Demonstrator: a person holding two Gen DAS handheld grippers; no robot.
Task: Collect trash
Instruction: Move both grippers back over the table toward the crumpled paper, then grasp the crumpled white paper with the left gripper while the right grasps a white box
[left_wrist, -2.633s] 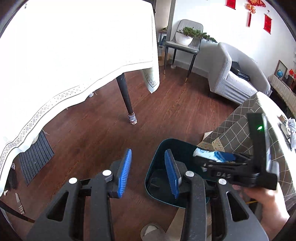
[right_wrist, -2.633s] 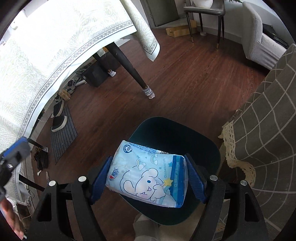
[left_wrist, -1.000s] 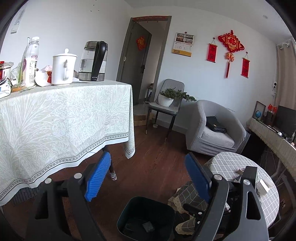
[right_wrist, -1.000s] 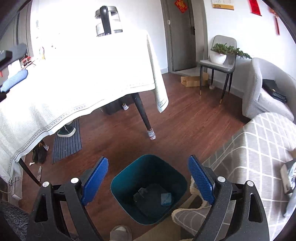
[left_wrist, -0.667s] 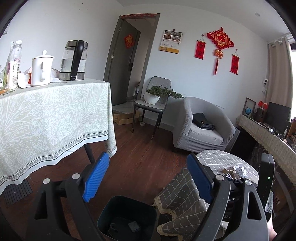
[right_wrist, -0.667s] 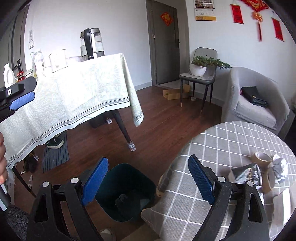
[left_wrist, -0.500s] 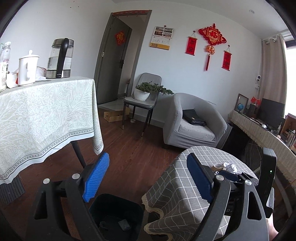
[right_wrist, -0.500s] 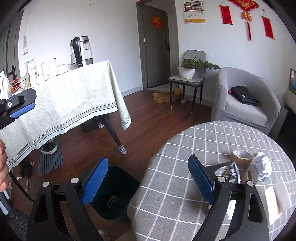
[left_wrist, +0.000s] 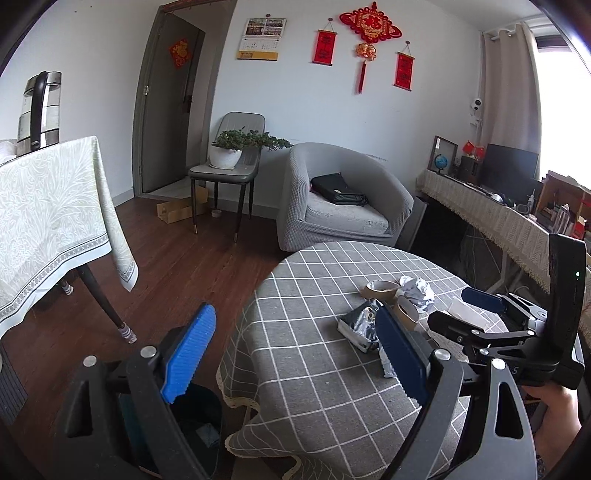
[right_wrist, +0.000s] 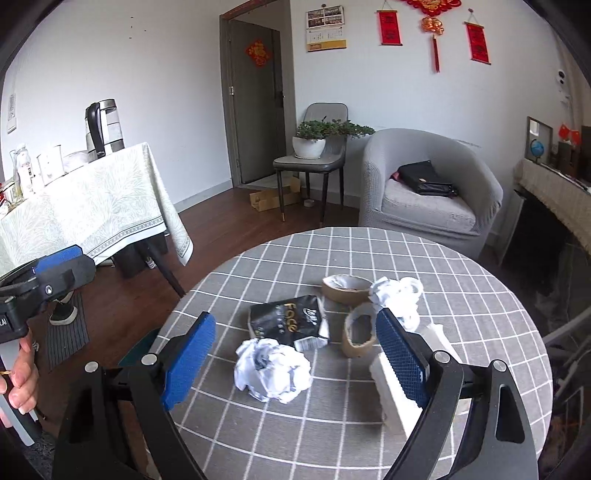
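Trash sits in a cluster on the round worktop (right_wrist: 480, 332) with the grey checked cloth: a crumpled white paper ball (right_wrist: 273, 369) nearest me, a black packet (right_wrist: 288, 321) just behind it, two cardboard tape rings (right_wrist: 347, 288) beyond that, one flat, one on edge, another crumpled paper wad (right_wrist: 397, 295) to their right, and a white foam block (right_wrist: 388, 391) partly behind my right finger. My right gripper (right_wrist: 295, 358) has its jaws wide apart, nothing between the pads, the near paper ball framed between them but not touched. My left gripper (left_wrist: 295, 358) is also spread wide and empty, over the worktop's left edge. The dark bin (left_wrist: 199, 421) stands on the wood floor (left_wrist: 177, 280) right by that edge, some scraps inside. In the left view the same packet (left_wrist: 358, 325) and the right gripper (left_wrist: 476, 317) show. Behind: a grey armchair (right_wrist: 432, 192) and a cloth-covered table (right_wrist: 85, 206) with a kettle (right_wrist: 101, 125).
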